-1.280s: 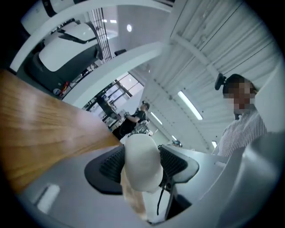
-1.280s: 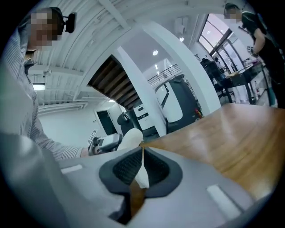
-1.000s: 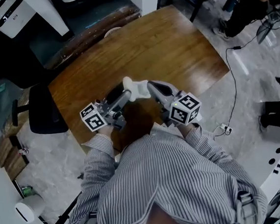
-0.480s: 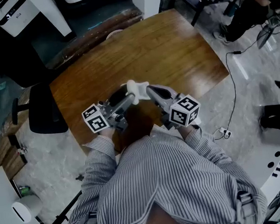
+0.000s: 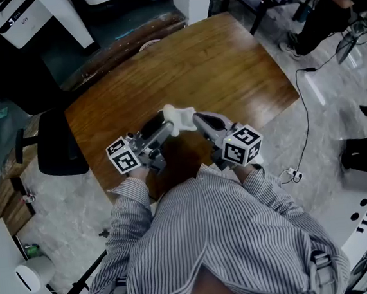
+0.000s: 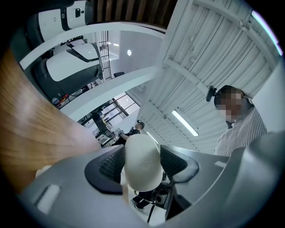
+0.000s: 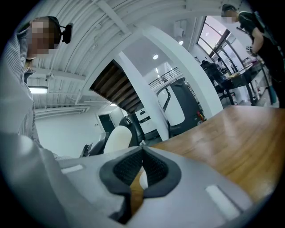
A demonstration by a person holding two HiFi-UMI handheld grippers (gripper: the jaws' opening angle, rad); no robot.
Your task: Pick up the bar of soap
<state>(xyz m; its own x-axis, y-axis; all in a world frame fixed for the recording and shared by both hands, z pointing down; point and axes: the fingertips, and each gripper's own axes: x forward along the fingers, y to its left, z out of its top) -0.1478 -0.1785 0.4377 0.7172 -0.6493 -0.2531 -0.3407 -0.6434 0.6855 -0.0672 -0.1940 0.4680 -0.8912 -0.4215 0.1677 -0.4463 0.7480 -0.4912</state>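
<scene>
A white oval bar of soap point(image 5: 179, 117) hangs above the wooden table point(image 5: 220, 62), close in front of the person's chest. My left gripper point(image 5: 169, 123) is shut on it; in the left gripper view the soap point(image 6: 142, 161) fills the gap between the two black pads and points slightly upward. My right gripper point(image 5: 197, 117) comes in from the right, its tips right beside the soap. In the right gripper view its jaws point(image 7: 142, 149) are shut with the pads touching, and the soap point(image 7: 116, 138) shows just past them to the left, held by the other gripper.
A black office chair point(image 5: 57, 142) stands at the table's left edge. A white machine point(image 5: 19, 20) sits at the far left. A black cable point(image 5: 307, 112) runs over the floor on the right, and a seated person point(image 5: 328, 6) is at the far right.
</scene>
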